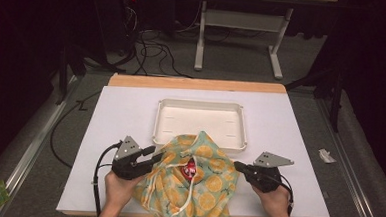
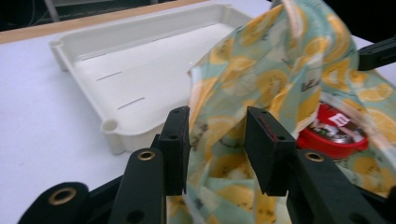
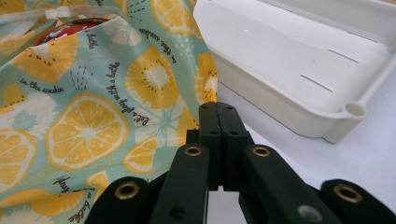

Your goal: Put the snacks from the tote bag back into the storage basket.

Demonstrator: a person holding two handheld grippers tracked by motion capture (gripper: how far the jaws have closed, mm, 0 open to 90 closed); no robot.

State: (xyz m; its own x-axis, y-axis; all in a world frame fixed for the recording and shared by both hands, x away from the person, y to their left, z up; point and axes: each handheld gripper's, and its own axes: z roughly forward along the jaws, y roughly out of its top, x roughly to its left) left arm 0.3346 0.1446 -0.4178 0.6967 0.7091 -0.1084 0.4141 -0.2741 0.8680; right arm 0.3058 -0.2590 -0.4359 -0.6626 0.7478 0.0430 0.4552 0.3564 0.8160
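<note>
- Fabric fills the near middle of the high view: a drawstring bag (image 1: 192,181) printed with lemon slices lies on the white table (image 1: 120,114), its far edge reaching up against the near rim of the white tray (image 1: 201,109). A red round container (image 1: 190,169) shows in the bag's open mouth. The left gripper (image 1: 151,159) comes in from the left at the bag's left edge, and the right gripper (image 1: 239,167) from the right at the bag's right edge. A hand holds each gripper from the near side.
- Left gripper view: the two black jaws stand apart, with a raised fold of the drawstring bag (image 2: 261,74) running between them. The cloth lies against the left pad, while a gap shows before the right pad, so the pads do not press on it. The red round container (image 2: 334,133) sits inside the bag to the right of the jaws. The white tray (image 2: 140,60) lies farther off to the left. The other gripper's black tip shows at the far right edge, at the cloth.
- Right gripper view: the jaws are pressed together with no gap. Their tip meets the bag's hem (image 3: 205,91), and whether a bit of cloth is pinched I cannot tell. The drawstring bag (image 3: 93,116) spreads left of the jaws, the white tray (image 3: 299,70) to the right.
</note>
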